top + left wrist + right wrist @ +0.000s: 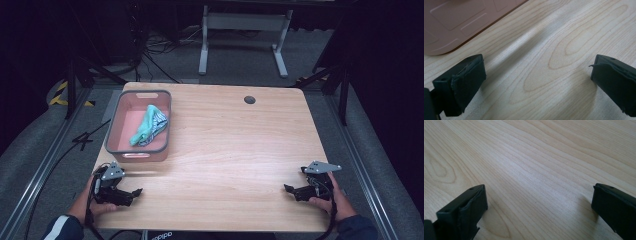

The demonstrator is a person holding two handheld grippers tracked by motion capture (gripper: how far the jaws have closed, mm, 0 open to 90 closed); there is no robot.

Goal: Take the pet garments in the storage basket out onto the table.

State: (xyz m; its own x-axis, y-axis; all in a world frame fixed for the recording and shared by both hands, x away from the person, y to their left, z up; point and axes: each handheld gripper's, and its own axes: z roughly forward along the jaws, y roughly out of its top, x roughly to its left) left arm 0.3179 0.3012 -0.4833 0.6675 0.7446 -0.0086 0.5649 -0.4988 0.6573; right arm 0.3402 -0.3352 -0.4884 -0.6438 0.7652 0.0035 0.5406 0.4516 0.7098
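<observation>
High view: wood table (235, 150), pink bin (161, 120) at its far left, teal and patterned cloth (149, 126) bunched inside the bin, toward its right wall. Cloth touches neither gripper.

Left gripper (131, 193) sits at the near left edge of the table, just in front of the bin's near wall, held by the left hand (92, 202), jaws pointing right toward table centre. Right gripper (291, 190) is at the near right edge, in the right hand (332, 200), jaws pointing left. The two are well apart and face each other across bare wood.

Left gripper view: left gripper (537, 82) jaws spread wide, nothing between them, bare wood grain only. Bin corner sits top left, close ahead of the left jaw.

Right gripper view: right gripper (539, 205) jaws equally wide, nothing held, bare table between and ahead.

Both jaw sets sit low over the tabletop; cannot tell whether they touch it.
</observation>
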